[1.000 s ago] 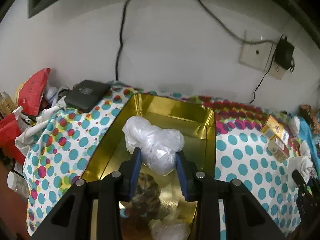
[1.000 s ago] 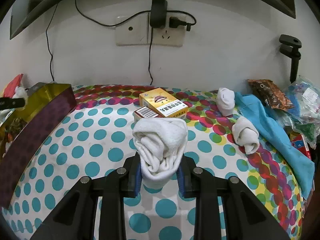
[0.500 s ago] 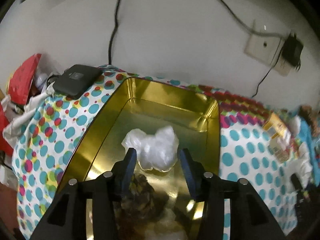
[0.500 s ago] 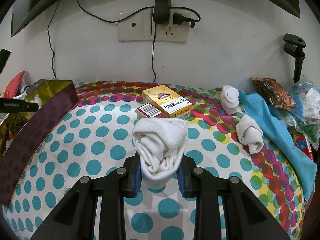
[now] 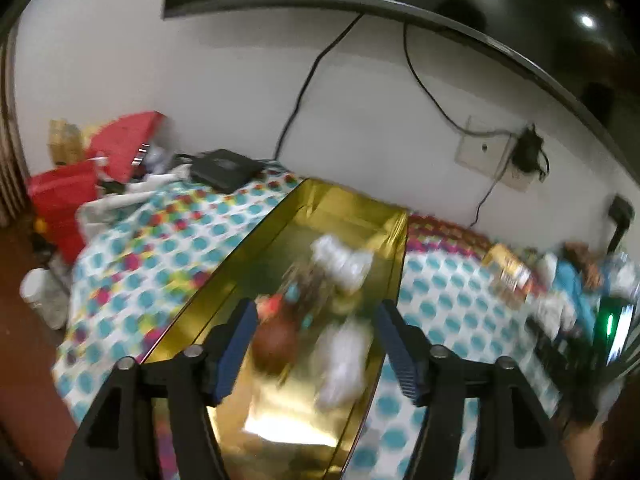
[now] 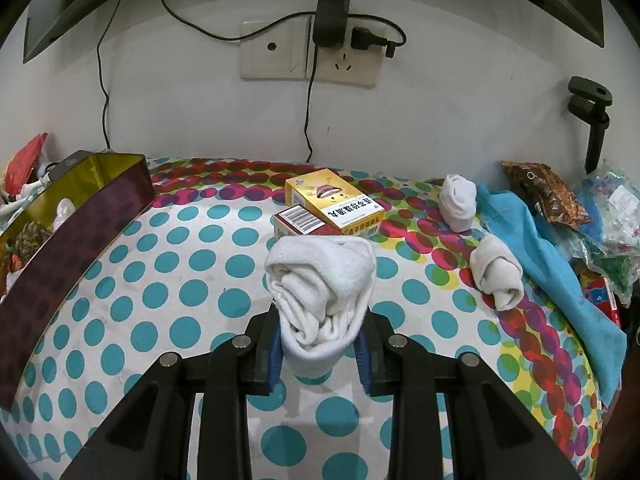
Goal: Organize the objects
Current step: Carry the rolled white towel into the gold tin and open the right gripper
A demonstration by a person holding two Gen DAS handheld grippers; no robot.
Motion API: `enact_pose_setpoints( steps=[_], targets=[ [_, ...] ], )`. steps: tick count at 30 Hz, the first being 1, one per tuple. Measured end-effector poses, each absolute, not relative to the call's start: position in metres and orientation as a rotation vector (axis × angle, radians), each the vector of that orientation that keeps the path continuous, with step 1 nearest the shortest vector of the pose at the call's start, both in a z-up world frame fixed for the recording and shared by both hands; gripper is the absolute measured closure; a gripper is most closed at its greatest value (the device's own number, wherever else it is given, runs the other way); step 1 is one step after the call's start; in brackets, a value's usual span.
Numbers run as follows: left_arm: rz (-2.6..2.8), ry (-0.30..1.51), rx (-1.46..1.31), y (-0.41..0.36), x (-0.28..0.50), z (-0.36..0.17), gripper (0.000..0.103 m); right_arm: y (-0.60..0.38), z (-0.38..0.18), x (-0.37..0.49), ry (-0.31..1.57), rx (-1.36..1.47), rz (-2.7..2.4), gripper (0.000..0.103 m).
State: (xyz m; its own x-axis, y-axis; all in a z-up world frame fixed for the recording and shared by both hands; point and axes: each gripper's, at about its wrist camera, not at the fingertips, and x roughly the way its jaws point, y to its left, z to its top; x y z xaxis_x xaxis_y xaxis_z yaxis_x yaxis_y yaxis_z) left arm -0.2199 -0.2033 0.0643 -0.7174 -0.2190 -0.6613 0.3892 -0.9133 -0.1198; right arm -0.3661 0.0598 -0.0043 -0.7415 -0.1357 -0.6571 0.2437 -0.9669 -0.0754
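Left wrist view, heavily blurred. Left gripper [image 5: 316,334] has its jaws opening, nothing pressed between the blue pads. It hangs over a long gold-lined rectangular tin box [image 5: 344,208] on the polka-dot tablecloth [image 5: 160,248]. Ahead of the fingers, inside the box: a crumpled clear plastic bag [image 5: 340,260], clear of both pads. Between the fingertips and lower, a brown and red-teal clutter I cannot identify, plus a white smear toward the right finger. Beyond the box, left of the fingers, a flat black device [image 5: 224,168]; further left, red bags [image 5: 80,184].

Right wrist view, sharp. Right gripper [image 6: 320,350] is clamped partway on a rolled white sock [image 6: 320,284], the roll bulging out above the pads. Straight ahead of the fingers, two stacked cartons: yellow box [image 6: 334,204] over a red one [image 6: 298,226]. Right of the fingers, two more rolled white socks [image 6: 458,202] [image 6: 496,274] beside a blue cloth [image 6: 536,252]. Far left of the fingers, the tin's dark maroon outer wall. Wall socket [image 6: 308,50] with plugged charger behind.
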Motion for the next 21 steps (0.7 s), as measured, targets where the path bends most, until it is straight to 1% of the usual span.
enact_pose_setpoints(
  steps=[5,10,15,21],
  targets=[
    [-2.572,0.316,0.949,-0.188,-0.176,0.04,0.034,0.058,-0.004,-0.366,0.252,1.018,-2.744,0.076],
    [-2.585,0.212,0.936,-0.178,-0.164,0.03,0.034,0.053,-0.005,-0.366,0.297,1.017,-2.728,0.075],
    [-2.592,0.241,0.906,-0.183,-0.157,0.033,0.034,0.046,-0.009,-0.366,0.35,1.028,-2.707,0.075],
    [-2.579,0.346,0.922,-0.194,-0.154,0.032,0.034,0.026,-0.009,-0.358,0.484,0.985,-2.708,0.075]
  ],
)
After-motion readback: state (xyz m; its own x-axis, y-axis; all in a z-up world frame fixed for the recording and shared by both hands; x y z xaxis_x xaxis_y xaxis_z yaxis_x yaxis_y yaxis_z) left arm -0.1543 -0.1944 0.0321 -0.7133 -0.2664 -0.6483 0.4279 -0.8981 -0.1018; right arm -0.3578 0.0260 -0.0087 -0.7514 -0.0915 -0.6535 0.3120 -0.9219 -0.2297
